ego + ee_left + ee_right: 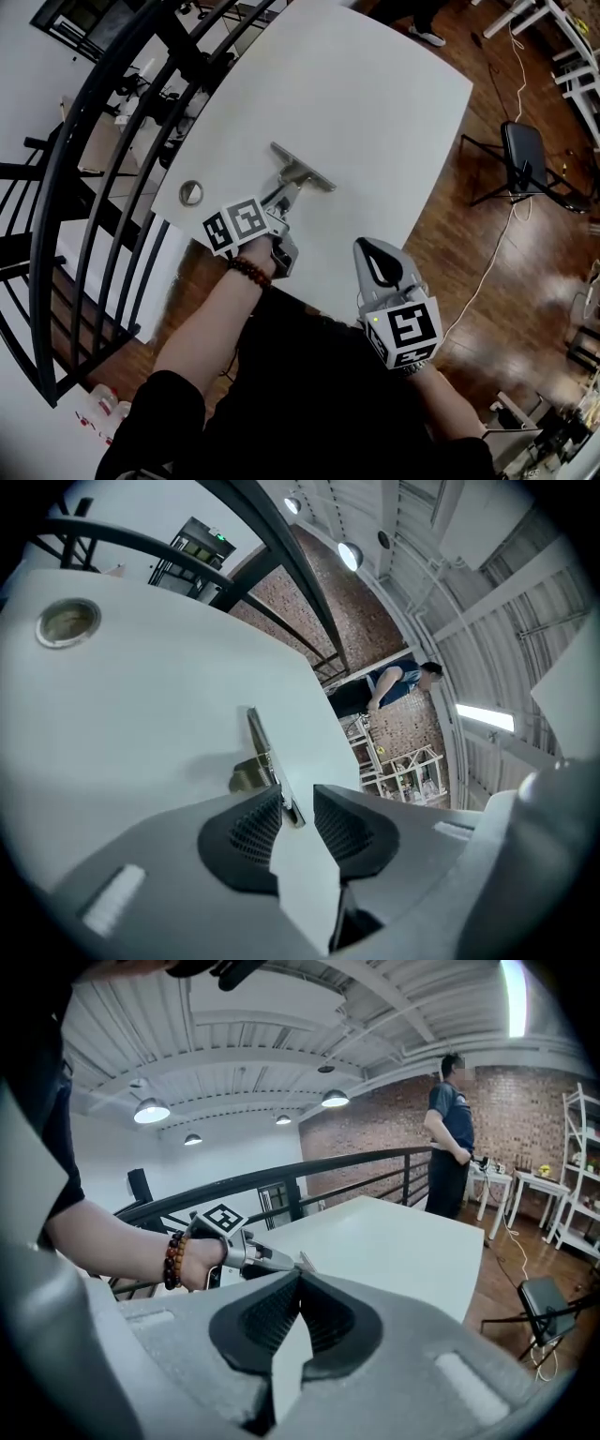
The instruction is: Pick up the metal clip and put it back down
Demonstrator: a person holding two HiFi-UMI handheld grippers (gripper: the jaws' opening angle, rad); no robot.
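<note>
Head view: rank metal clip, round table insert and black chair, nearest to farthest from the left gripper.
1. metal clip, between the jaws of the left gripper
2. round table insert, to its left
3. black chair, far right, on the floor

white worktop (375,112) over dark wooden floor (459,253), beside curved black railing (356,1159); brick wall (534,1119), hanging lamps (152,1110), black chair (523,155) nearby.

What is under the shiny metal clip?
The white table is under the metal clip. The clip covers the spot right beneath it, so that part cannot be seen. The clip's near end sits between the open jaws of the left claw, not squeezed.
</note>
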